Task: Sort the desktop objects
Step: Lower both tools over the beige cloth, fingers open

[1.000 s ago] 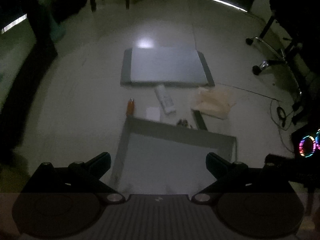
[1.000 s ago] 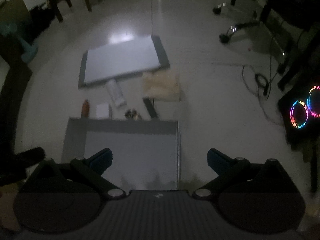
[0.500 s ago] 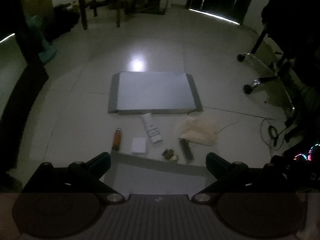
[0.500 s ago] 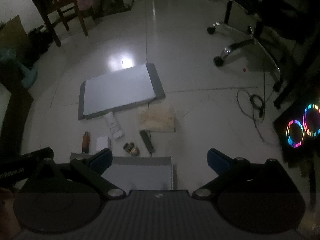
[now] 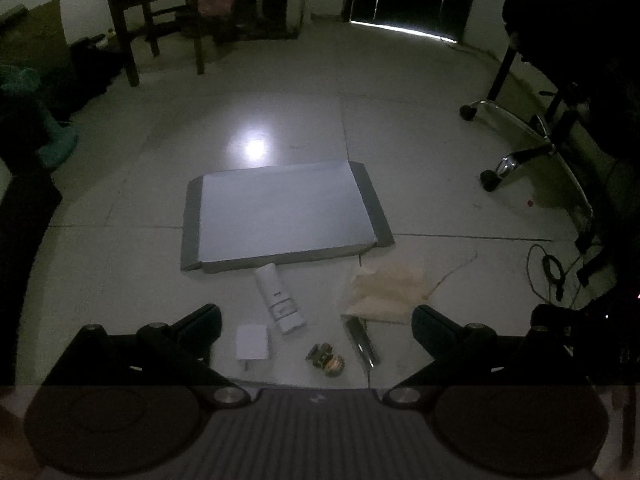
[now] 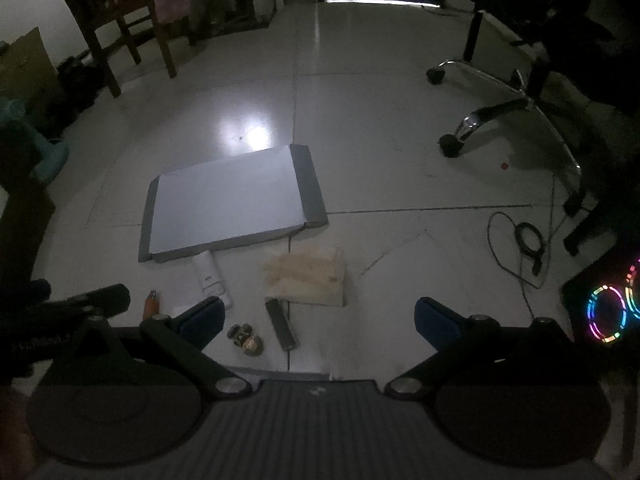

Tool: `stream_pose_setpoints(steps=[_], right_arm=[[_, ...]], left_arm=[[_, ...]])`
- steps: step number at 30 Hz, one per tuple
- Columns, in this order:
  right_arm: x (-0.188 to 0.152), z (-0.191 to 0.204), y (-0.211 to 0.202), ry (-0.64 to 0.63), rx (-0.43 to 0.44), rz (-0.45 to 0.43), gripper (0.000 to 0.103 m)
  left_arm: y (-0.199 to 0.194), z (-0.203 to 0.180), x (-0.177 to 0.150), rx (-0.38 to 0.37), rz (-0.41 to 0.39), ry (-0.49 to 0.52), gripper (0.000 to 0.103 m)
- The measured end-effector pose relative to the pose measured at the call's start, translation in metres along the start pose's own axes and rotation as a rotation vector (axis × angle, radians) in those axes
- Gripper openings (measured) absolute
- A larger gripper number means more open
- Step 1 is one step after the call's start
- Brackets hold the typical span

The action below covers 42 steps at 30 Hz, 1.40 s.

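Dim tiled floor (image 5: 420, 140) serves as the work surface, a lamp's glare just beyond a grey tray (image 5: 280, 216) lying flat. Over the last second both cameras have tipped up and away: a second tray that filled the foreground earlier is now almost out of sight beneath the grippers, and the small items sit lower in each view. This suggests nothing has been picked up and sorting has yet to start.

From left to right in the right wrist view lie an orange lighter (image 6: 151, 304), a white card (image 5: 253, 342) seen best from the left wrist, a white tube (image 6: 211, 276) just beside the tray's near edge, a small dark trinket (image 6: 246, 340), a dark bar (image 6: 281, 324) and a beige pouch (image 6: 308, 276). All rest on the floor, between the tray and the grippers.

Left gripper (image 5: 316, 322) hangs with jaws spread wide and empty, the card and tube framed between them. Right gripper (image 6: 318, 316) is likewise spread and empty, with the trinket and bar ahead of it, well apart from either finger.
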State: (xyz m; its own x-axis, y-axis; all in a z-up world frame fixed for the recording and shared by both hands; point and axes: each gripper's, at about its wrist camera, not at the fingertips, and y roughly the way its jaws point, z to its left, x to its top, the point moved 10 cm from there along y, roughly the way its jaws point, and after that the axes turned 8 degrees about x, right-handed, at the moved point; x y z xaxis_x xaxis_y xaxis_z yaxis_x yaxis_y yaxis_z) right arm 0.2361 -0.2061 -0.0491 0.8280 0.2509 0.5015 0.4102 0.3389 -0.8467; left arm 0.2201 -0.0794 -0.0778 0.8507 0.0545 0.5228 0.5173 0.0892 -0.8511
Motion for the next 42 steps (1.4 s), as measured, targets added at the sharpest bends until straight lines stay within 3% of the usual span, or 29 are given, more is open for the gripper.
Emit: stream_pose_setpoints(steps=[8, 17, 24, 27, 34, 40, 42], right_arm=[[0.005, -0.034, 0.051, -0.006, 0.029, -0.010, 0.103], [0.000, -0.064, 0.114, 0.047, 0.017, 0.024, 0.103], [0.000, -0.077, 0.142, 0.123, 0.036, 0.032, 0.103], [0.000, -0.080, 0.156, 0.139, 0.049, 0.035, 0.103], [-0.002, -0.085, 0.192, 0.148, 0.088, 0.046, 0.103], [0.001, -0.095, 0.217, 0.177, 0.103, 0.078, 0.102], [0.000, -0.099, 0.227, 0.183, 0.091, 0.101, 0.102]], left_arm=[[0.057, -0.015, 0.000, 0.030, -0.025, 0.097, 0.103], [0.127, -0.001, -0.024, 0.029, 0.076, -0.032, 0.103], [0.146, -0.020, -0.020, 0.051, 0.082, 0.094, 0.103], [0.159, -0.031, -0.013, 0.040, 0.080, 0.068, 0.103], [0.212, -0.033, -0.028, 0.052, 0.166, -0.041, 0.103], [0.228, -0.042, -0.025, 0.087, 0.142, 0.143, 0.103], [0.233, -0.046, -0.016, 0.079, 0.139, 0.151, 0.103]])
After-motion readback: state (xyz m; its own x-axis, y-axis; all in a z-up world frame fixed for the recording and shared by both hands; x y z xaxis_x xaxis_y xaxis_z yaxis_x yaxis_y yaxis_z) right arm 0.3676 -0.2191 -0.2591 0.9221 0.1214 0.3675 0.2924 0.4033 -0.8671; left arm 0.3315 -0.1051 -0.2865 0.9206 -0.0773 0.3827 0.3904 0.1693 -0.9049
